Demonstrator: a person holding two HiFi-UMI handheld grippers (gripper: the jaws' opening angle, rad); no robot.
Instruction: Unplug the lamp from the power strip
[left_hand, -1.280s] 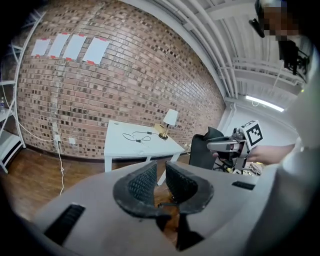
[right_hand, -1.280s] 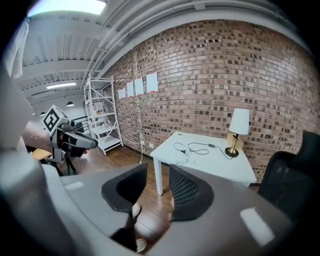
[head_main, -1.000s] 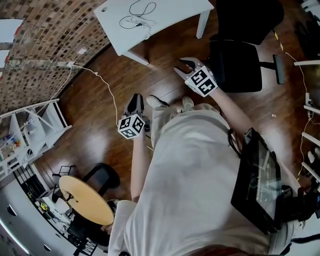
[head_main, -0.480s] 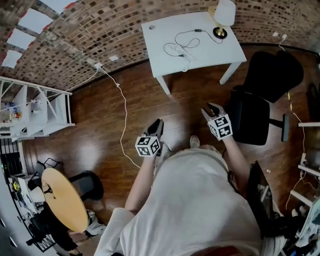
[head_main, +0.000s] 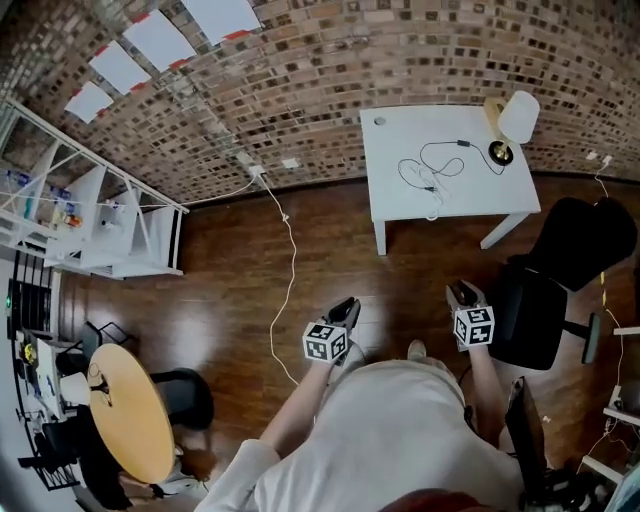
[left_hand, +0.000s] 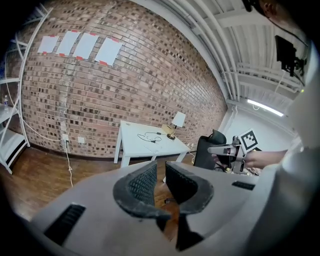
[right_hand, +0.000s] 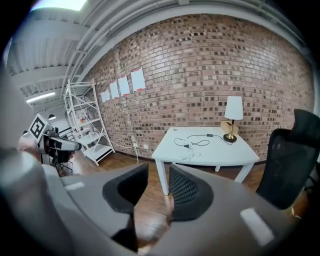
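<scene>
Nothing is unplugged yet: the lamp (head_main: 516, 120) stands at the table's (head_main: 400, 205) far right corner, well apart from both grippers. Left gripper (head_main: 349, 305) is narrowly parted and empty; right gripper's (head_main: 460, 291) empty jaws have just been closing.

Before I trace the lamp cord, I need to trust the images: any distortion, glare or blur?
Head view: fisheye bends the brick wall into an arc, soft sheen on the wood floor. Left gripper view: black vignette corners, white table small but sharp. Right gripper view: ceiling light blown out, cord clear.
</scene>
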